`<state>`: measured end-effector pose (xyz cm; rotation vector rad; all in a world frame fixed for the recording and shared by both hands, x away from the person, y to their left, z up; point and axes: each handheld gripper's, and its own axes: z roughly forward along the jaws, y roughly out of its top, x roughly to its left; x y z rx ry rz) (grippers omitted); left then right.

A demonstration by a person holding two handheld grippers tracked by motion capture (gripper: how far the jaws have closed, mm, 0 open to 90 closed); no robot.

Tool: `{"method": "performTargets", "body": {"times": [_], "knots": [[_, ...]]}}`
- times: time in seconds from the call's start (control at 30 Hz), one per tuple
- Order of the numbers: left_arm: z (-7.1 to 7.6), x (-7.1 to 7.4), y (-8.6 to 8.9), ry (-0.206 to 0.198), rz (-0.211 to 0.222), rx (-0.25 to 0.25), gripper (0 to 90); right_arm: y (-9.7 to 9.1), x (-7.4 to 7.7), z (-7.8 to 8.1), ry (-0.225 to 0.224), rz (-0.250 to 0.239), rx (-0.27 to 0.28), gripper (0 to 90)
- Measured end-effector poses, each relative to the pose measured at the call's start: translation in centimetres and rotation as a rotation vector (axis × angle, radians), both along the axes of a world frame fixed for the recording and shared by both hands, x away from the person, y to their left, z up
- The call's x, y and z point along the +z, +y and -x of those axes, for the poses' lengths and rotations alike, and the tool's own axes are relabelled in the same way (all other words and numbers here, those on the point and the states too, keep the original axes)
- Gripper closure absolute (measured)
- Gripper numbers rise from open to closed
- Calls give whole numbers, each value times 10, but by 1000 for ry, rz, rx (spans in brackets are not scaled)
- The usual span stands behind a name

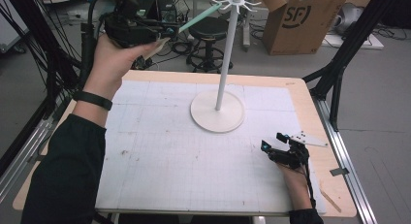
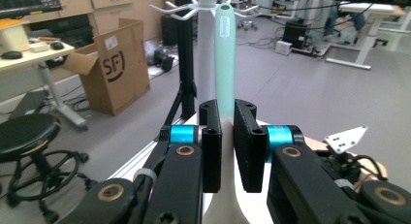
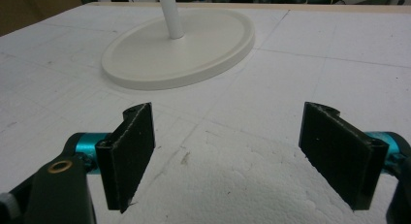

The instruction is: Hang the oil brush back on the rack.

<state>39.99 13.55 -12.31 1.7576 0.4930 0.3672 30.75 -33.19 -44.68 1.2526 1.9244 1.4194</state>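
Above table's far-left edge (image 1: 145, 74), left gripper (image 1: 167, 32) pinched mint handle (image 1: 198, 18) near rack hooks (image 1: 237, 2); handle's lower end hidden; right gripper (image 1: 274, 140) spread, clear mat around.

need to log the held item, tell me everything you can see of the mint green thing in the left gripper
The mint utensil handle is long, slim and smooth, plastic by its look, with a rounded tip bearing a small slot. Its white lower end widens below the jaws. The left gripper clamps it, raised high, tip pointing at the hooks atop the white stand. Whether it touches them is unclear.

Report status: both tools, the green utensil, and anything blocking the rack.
Left tool shut on green utensil, raised near white hook rack. Right tool open, empty, low over table. Nothing in the way.
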Motion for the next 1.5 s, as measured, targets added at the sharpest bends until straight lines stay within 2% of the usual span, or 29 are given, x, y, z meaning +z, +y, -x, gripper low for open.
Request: {"method": "performTargets", "body": {"times": [0.5, 0.73, 0.93, 1.5], "knots": [[-8, -6, -9, 4, -23, 6, 822, 0, 0, 0, -2, -2, 4, 197], [-4, -3, -6, -13, 22, -11, 822, 0, 0, 0, 0, -5, 4, 198], [-1, -3, -10, -24, -10, -25, 822, 0, 0, 0, -2, -2, 6, 198], [-1, -8, -9, -25, -25, -18, 821, 0, 0, 0, 2, -3, 5, 198]]}}
